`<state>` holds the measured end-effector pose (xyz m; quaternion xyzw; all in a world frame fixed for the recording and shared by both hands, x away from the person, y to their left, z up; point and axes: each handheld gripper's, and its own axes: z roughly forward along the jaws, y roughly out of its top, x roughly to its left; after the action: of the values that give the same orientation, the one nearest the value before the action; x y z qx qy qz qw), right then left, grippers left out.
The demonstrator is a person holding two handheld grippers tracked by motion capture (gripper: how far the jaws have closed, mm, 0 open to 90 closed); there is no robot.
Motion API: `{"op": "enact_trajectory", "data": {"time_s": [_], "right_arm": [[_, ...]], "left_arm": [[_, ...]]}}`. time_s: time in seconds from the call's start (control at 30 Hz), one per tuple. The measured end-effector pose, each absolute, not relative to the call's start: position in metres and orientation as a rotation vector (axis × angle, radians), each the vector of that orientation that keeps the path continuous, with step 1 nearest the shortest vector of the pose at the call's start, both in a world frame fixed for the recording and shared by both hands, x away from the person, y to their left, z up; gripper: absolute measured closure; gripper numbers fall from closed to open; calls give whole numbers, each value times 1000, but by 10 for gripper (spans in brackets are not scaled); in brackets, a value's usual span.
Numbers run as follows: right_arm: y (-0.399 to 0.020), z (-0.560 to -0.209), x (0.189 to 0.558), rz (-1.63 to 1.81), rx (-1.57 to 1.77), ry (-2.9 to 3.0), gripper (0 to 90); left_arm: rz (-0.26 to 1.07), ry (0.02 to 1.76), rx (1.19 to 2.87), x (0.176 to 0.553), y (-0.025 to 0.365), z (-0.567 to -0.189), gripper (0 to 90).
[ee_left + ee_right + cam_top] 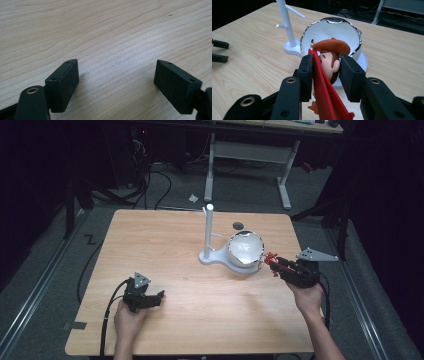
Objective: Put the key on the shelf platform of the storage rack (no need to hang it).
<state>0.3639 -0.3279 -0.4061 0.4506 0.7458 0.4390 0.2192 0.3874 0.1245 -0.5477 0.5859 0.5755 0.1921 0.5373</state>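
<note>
My right claw (325, 72) is clenched on a small cowboy figure (332, 56) with a brown hat and a red strap (324, 95); the jaws press its head from both sides. I hold it at the right side of the tabletop (190, 320), just beside the rim of a white bowl (246, 249). Left of the bowl a white stand (209, 232) with a thin upright post is standing. My left claw (116, 80) is released, jaws wide apart, low over the bare wood at the near left.
</note>
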Motion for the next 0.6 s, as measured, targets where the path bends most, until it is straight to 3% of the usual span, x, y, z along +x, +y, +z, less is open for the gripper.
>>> {"op": "enact_trajectory", "data": {"time_s": [0.6], "right_arm": [[-316, -399, 394, 1203, 1239, 2082, 642]], "left_arm": [[457, 1369, 1394, 387, 125, -548, 204]]}}
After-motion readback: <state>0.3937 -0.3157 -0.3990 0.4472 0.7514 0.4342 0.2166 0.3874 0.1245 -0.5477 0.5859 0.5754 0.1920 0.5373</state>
